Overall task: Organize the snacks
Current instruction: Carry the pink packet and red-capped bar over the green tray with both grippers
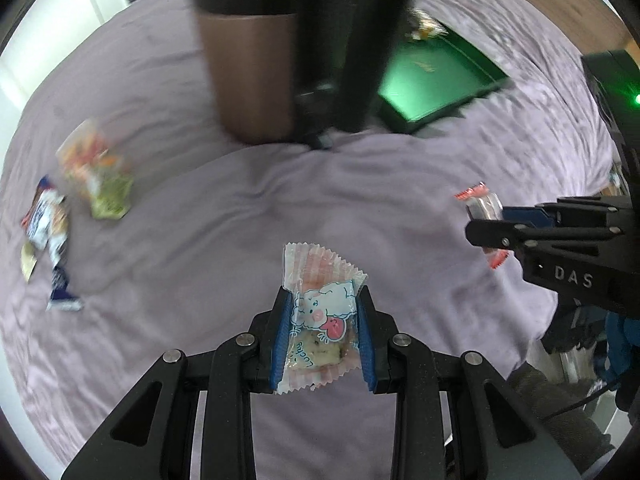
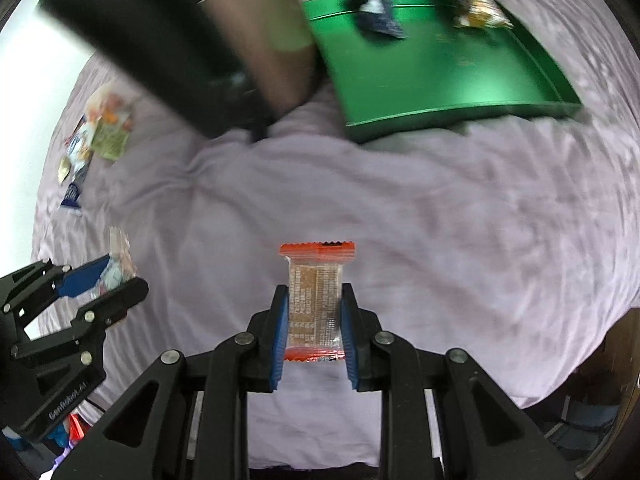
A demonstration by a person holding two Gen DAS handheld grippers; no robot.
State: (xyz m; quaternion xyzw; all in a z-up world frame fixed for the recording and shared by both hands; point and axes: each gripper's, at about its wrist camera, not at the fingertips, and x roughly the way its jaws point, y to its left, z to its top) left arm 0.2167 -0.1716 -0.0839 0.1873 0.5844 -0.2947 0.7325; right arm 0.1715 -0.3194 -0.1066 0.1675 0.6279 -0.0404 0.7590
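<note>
Looking along the left wrist view, we see our left gripper clamped on a pink-striped snack packet printed with a cartoon sheep, its blue pads pressing both sides. The packet hangs above the lilac bedsheet. At the right edge our right gripper holds a small red-ended snack bar. Far left on the sheet lie a blurred orange-and-green packet and, just beside it, a blue-and-white packet. Beyond, a green tray sits on the sheet, with one wrapped snack at its far edge. A person's leg stands in the background, blurred.

Turning to the right wrist view, we find the right gripper closed on the red-ended snack bar, held upright between the pads above the sheet. At lower left the left gripper grips its striped packet. The green tray lies ahead to the right, holding a dark blue packet and a gold-brown packet near its far rim. The loose packets cluster at far left.
</note>
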